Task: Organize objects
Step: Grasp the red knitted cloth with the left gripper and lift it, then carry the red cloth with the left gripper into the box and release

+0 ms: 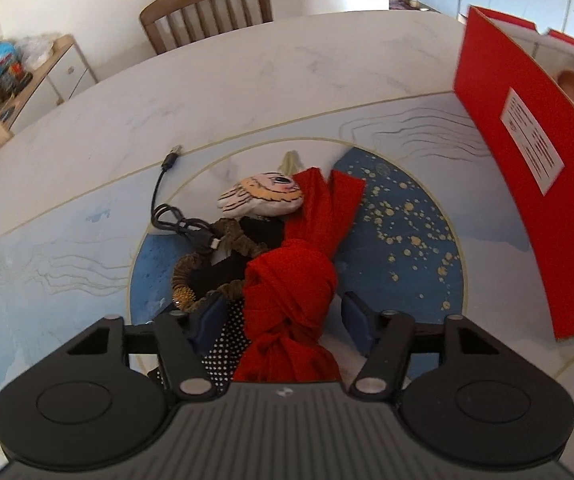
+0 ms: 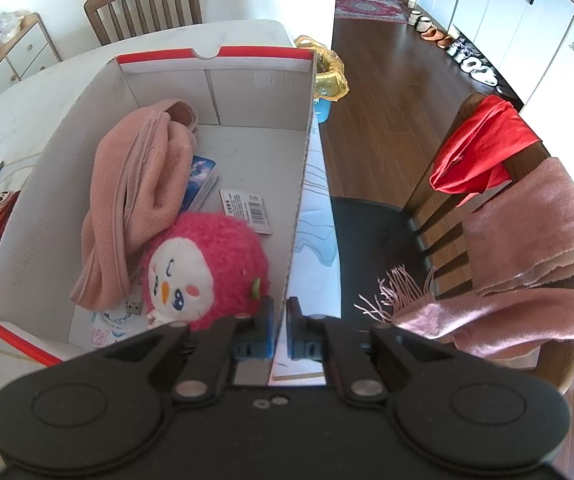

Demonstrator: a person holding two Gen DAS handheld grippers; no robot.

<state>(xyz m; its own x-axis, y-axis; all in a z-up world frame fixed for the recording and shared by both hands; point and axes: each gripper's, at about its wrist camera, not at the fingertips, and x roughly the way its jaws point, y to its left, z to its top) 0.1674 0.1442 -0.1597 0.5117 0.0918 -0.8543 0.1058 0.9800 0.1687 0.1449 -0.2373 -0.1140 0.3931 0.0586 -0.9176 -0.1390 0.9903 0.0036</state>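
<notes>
My left gripper (image 1: 283, 316) is open, its blue pads on either side of a knotted red scarf (image 1: 291, 280) on the table mat (image 1: 407, 220). Beside the scarf lie an owl-face toy (image 1: 263, 196), a brown braided cord (image 1: 227, 240), a black cable (image 1: 167, 200) and black dotted cloth (image 1: 223, 344). My right gripper (image 2: 281, 328) is shut on the near right wall of the red-and-white cardboard box (image 2: 303, 184). Inside the box are a pink fleece cloth (image 2: 135, 200), a pink plush bird (image 2: 207, 268), a blue packet (image 2: 203, 176) and a barcode tag (image 2: 247, 208).
The box's red outer wall (image 1: 527, 184) stands right of the scarf. A wooden chair (image 1: 207, 12) is behind the table. Another chair (image 2: 487, 216) at the right carries a red cloth (image 2: 483, 152) and a pink scarf (image 2: 527, 256). A yellow-lined bin (image 2: 327, 76) is beyond the box.
</notes>
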